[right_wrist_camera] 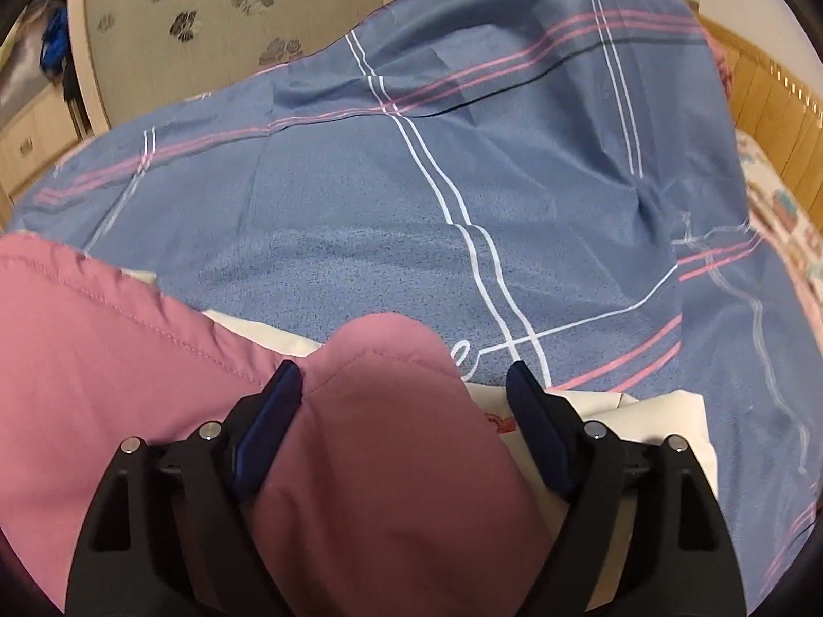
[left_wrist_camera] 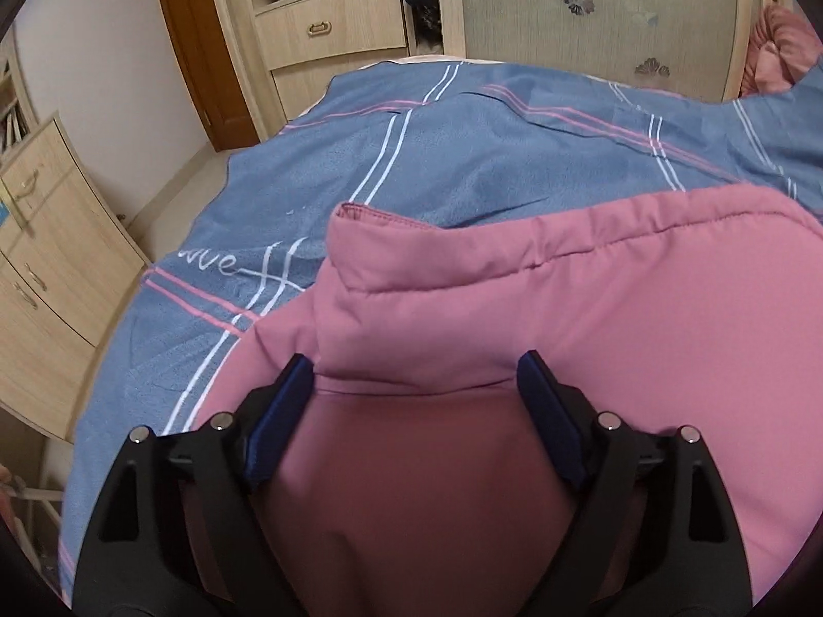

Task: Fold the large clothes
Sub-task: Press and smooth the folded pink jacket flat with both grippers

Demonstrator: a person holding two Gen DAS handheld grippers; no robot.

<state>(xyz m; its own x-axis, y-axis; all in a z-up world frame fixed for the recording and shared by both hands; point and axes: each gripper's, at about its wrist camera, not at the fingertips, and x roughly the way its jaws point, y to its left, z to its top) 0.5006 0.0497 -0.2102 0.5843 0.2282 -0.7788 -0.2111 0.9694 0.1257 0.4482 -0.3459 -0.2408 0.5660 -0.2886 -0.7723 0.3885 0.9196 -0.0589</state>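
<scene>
A pink padded jacket lies on a blue bedspread with white and pink stripes. My left gripper is open, its blue-padded fingers spread over the jacket near a stitched hem edge. In the right wrist view the same pink jacket fills the lower left, with a cream lining or garment showing beneath it. My right gripper is open above a rounded pink fold, fingers on either side of it.
The bedspread covers the bed. Light wooden drawers and a wardrobe stand to the left and behind. A floral panel backs the bed. A wooden headboard and patterned pillow lie at right.
</scene>
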